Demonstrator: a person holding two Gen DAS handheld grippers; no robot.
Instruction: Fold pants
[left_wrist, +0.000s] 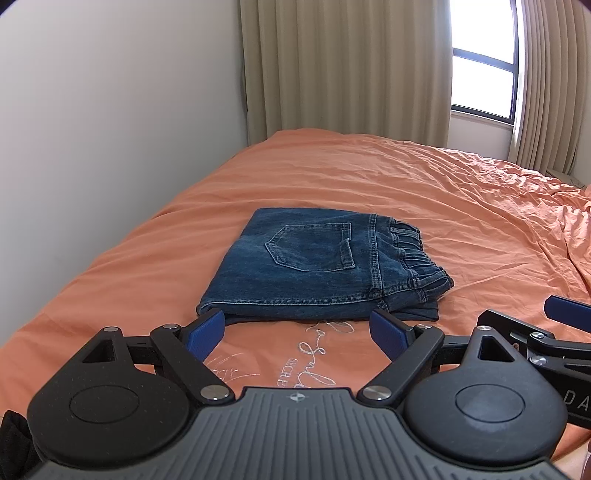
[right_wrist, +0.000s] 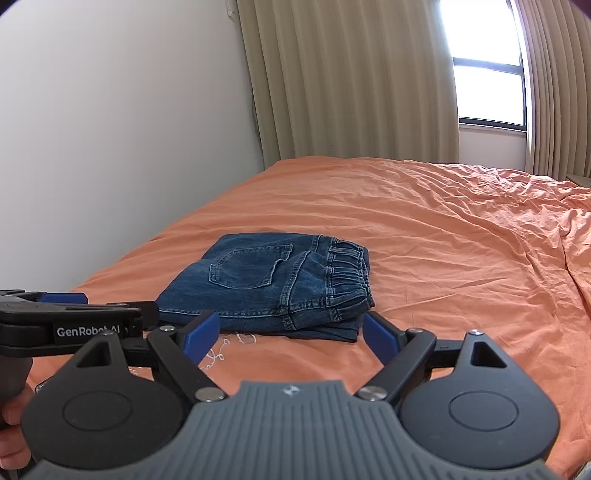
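Denim pants (left_wrist: 317, 266) lie folded on orange bedsheet (left_wrist: 424, 192); left claw (left_wrist: 297, 332) and right claw (right_wrist: 290, 332) gape empty.

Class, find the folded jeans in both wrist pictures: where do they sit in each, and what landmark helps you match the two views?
Left wrist view: folded jeans lie centre frame on the orange bedsheet, waistband to the right.
Right wrist view: folded jeans sit slightly left of centre, waistband again to the right.
Shared landmark: the back pocket facing up.
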